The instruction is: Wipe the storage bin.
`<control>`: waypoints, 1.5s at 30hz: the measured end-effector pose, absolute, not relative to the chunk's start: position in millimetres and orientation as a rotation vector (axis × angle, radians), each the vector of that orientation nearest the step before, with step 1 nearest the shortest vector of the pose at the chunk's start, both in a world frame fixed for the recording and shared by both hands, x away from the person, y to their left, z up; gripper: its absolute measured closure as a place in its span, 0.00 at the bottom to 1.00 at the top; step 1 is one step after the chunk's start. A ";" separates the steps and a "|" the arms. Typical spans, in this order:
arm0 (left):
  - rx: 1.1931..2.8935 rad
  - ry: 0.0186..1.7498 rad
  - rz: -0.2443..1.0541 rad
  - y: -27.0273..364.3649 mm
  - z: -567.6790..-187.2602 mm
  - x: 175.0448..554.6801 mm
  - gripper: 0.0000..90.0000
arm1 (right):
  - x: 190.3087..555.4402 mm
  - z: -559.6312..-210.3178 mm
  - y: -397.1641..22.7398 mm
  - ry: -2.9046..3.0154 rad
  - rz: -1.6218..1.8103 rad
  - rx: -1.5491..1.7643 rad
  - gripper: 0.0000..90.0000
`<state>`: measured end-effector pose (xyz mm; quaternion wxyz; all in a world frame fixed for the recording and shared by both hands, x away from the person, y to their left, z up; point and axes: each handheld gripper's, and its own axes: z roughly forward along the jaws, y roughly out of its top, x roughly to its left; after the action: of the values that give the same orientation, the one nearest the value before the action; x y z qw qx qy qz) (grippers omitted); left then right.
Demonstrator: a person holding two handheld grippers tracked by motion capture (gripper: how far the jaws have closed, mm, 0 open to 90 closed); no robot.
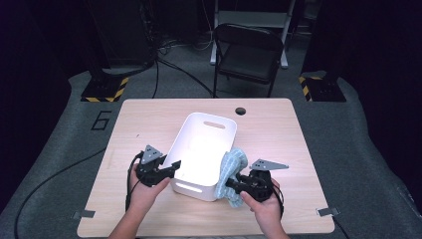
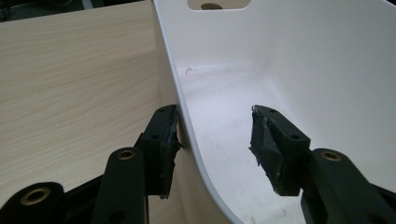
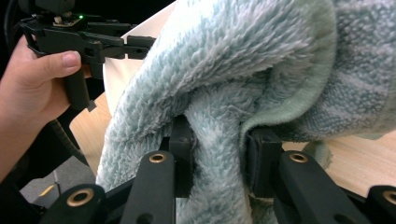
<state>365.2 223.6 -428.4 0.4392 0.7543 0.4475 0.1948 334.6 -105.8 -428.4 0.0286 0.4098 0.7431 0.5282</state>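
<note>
Fluffy teal towel (image 3: 243, 79) pinched by right gripper (image 3: 219, 149) beside smooth white bin (image 1: 201, 149)

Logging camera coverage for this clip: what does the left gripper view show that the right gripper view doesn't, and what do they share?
Left gripper view alone: the inside floor of the white bin and its handle slot, with the left hand-held gripper open astride the bin's wall. Right gripper view alone: the light blue towel pinched in the right hand-held gripper, plus the person's left hand. Shared: the wooden table and the bin.
</note>
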 end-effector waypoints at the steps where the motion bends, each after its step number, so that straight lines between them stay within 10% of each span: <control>1: 1.875 1.114 0.484 223.1 -428.1 364.5 0.58 | 335.0 -429.4 -105.5 2.293 1.630 1.267 0.75; 45: 1.896 1.122 0.457 233.8 -417.1 335.7 0.48 | 398.7 -499.7 -102.6 2.425 1.372 1.531 0.73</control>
<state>335.7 233.8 -417.1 0.4310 0.7603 0.4501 0.1834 398.7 -102.6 -499.7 -0.0189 0.4813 0.7627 0.4315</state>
